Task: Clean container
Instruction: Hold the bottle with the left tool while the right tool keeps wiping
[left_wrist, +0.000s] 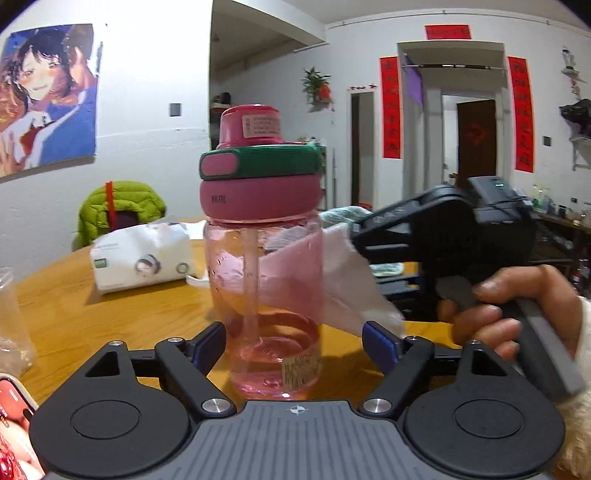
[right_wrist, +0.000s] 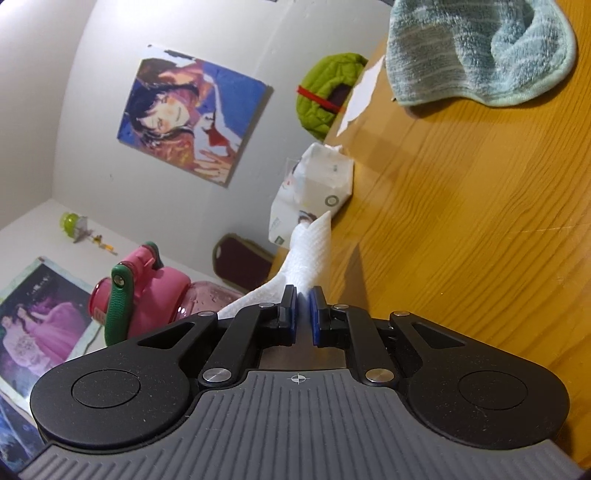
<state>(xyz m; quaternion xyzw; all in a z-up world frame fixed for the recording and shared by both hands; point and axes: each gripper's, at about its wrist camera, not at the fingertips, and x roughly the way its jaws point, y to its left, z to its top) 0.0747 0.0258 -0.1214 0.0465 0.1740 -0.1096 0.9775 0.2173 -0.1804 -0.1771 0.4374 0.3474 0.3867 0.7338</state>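
- The pink bottle (left_wrist: 264, 258) stands upright on the wooden surface (left_wrist: 122, 314), long axis vertical, its lid (left_wrist: 258, 177) at 12 o'clock and base nearest the left wrist camera.
- The left claw (left_wrist: 293, 341) is spread, one blue pad (left_wrist: 212, 341) at each side of the bottle's lower body with a gap at each; likely poised to steady the bottle while it is wiped.
- The right claw (right_wrist: 303, 314) is pressed together, pinching a white paper towel (right_wrist: 306, 254); in the left view the towel (left_wrist: 347, 273) lies against the bottle's 3 o'clock side, seemingly touching, probably to wipe the droplets off the wall.
- A person's hand (left_wrist: 517, 310) grips the right claw's handle at 3 o'clock.
- A tissue pack (left_wrist: 142, 258) lies at 10 o'clock behind the bottle, the likely source of the towel; a folded teal cloth (right_wrist: 480, 51) rests well apart.
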